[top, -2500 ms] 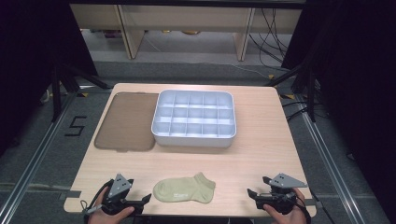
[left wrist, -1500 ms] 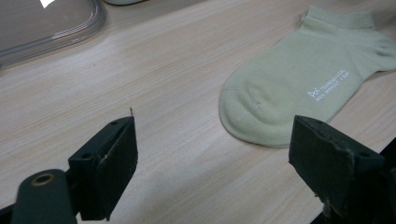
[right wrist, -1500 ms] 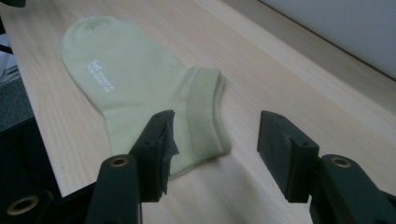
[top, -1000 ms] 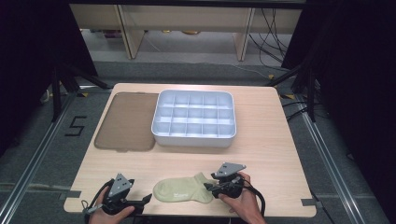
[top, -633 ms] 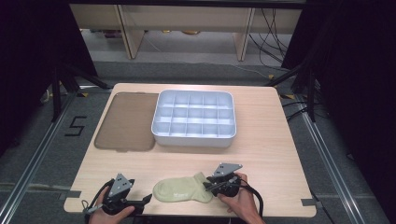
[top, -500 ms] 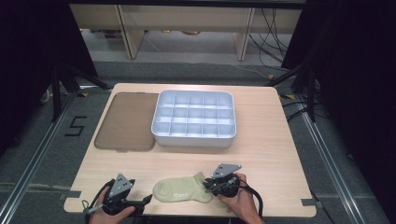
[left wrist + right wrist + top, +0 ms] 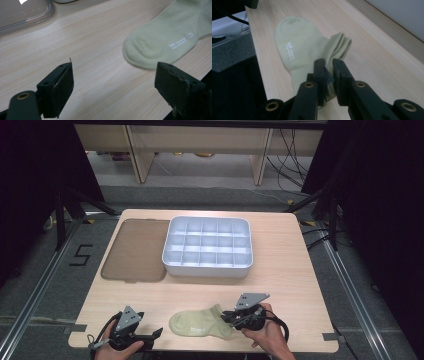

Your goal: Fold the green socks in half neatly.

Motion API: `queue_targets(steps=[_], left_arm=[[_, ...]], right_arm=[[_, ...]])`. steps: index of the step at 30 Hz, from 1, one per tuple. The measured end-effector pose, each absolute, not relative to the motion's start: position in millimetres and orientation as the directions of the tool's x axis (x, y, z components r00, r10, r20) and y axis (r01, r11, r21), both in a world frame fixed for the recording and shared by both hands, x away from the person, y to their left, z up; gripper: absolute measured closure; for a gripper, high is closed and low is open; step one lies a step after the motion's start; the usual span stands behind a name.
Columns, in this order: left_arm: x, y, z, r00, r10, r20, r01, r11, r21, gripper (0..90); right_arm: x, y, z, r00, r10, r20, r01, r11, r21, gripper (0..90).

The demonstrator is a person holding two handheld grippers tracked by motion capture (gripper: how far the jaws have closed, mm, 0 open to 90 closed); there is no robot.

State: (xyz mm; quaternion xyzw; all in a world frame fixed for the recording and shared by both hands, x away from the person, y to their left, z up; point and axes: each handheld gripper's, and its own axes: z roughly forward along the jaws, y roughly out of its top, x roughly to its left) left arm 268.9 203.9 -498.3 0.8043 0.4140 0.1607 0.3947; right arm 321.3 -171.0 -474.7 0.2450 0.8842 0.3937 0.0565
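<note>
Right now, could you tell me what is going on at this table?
A person works with a gripper in each hand. The right gripper has just been closing and now pinches the cuff of a pale green sock near the table's front edge. The left gripper waits open beside the toe. The divided tray behind is empty.

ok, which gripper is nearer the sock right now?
Right. The right gripper has just closed its jaws on the cuff end of the sock. The left gripper sits open on the table short of the toe end, not touching it.
</note>
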Motion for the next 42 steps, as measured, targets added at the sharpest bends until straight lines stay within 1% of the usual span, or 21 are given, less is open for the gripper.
queue_targets(steps=[1,3,4,5,6,7,10,12,13,14,18,19,22,24,25,27,29,33,36,39,42], left_arm=[[269,205,-498,0.613,0.788,-0.065,0.542,-0.359,0.76,15.4],[269,203,-499,0.607,0.791,-0.084,0.544,-0.336,0.769,15.4],[269,203,-498,0.607,0.786,-0.114,0.555,-0.317,0.769,15.4],[269,203,-498,0.607,0.786,-0.114,0.555,-0.317,0.769,15.4],[268,199,-498,0.609,0.776,-0.166,0.568,-0.28,0.774,15.6],[268,196,-498,0.62,0.77,-0.153,0.559,-0.296,0.775,16.3],[269,187,-498,0.628,0.761,-0.16,0.564,-0.304,0.768,16.7],[272,174,-498,0.645,0.746,-0.165,0.562,-0.316,0.765,18.2],[275,162,-498,0.68,0.718,-0.149,0.547,-0.361,0.755,18.3],[278,156,-498,0.699,0.702,-0.138,0.531,-0.381,0.757,18.3],[286,140,-499,0.713,0.688,-0.136,0.524,-0.393,0.756,18.4],[292,129,-502,0.712,0.684,-0.157,0.535,-0.383,0.753,19.0],[300,117,-503,0.721,0.668,-0.183,0.545,-0.385,0.745,20.4],[302,113,-503,0.715,0.672,-0.192,0.551,-0.372,0.747,23.6],[306,109,-503,0.723,0.673,-0.157,0.537,-0.404,0.74,24.5],[308,104,-504,0.716,0.677,-0.171,0.551,-0.397,0.734,27.7],[308,101,-505,0.724,0.671,-0.16,0.542,-0.411,0.733,30.8],[307,95,-507,0.742,0.655,-0.142,0.525,-0.436,0.731,40.5],[309,94,-509,0.751,0.647,-0.131,0.52,-0.457,0.722,43.0],[308,92,-512,0.743,0.648,-0.169,0.537,-0.425,0.729,45.8],[308,91,-513,0.754,0.642,-0.138,0.523,-0.46,0.718,46.2]], right_arm=[[321,-180,-474,-0.873,0.477,0.103,0.4,0.577,0.712,81.6],[322,-191,-474,-0.87,0.48,0.112,0.412,0.584,0.699,81.6],[323,-197,-474,-0.868,0.482,0.121,0.42,0.583,0.695,81.6],[323,-201,-474,-0.868,0.482,0.122,0.421,0.583,0.694,81.6],[324,-206,-473,-0.867,0.482,0.122,0.423,0.586,0.691,81.6],[325,-209,-472,-0.867,0.483,0.126,0.427,0.587,0.688,81.6],[328,-215,-474,-0.866,0.483,0.125,0.427,0.588,0.687,81.6],[332,-222,-479,-0.86,0.492,0.134,0.445,0.598,0.667,81.6],[331,-223,-480,-0.851,0.503,0.151,0.466,0.591,0.658,81.6],[334,-225,-481,-0.856,0.5,0.13,0.453,0.605,0.655,81.6],[337,-230,-483,-0.855,0.503,0.128,0.457,0.613,0.645,81.5],[337,-231,-484,-0.855,0.504,0.118,0.451,0.614,0.648,81.5],[338,-234,-488,-0.852,0.511,0.116,0.458,0.618,0.639,81.5],[339,-236,-487,-0.855,0.506,0.112,0.45,0.619,0.644,81.5],[339,-237,-487,-0.852,0.51,0.122,0.458,0.611,0.645,81.5],[340,-238,-488,-0.851,0.513,0.112,0.455,0.613,0.646,81.4],[340,-238,-488,-0.852,0.512,0.114,0.455,0.614,0.645,81.4],[341,-237,-490,-0.857,0.506,0.094,0.441,0.628,0.641,81.3],[340,-237,-491,-0.856,0.507,0.104,0.448,0.626,0.639,81.4],[340,-237,-491,-0.852,0.512,0.107,0.455,0.625,0.634,81.3],[341,-236,-493,-0.851,0.515,0.1,0.454,0.627,0.633,81.3]])
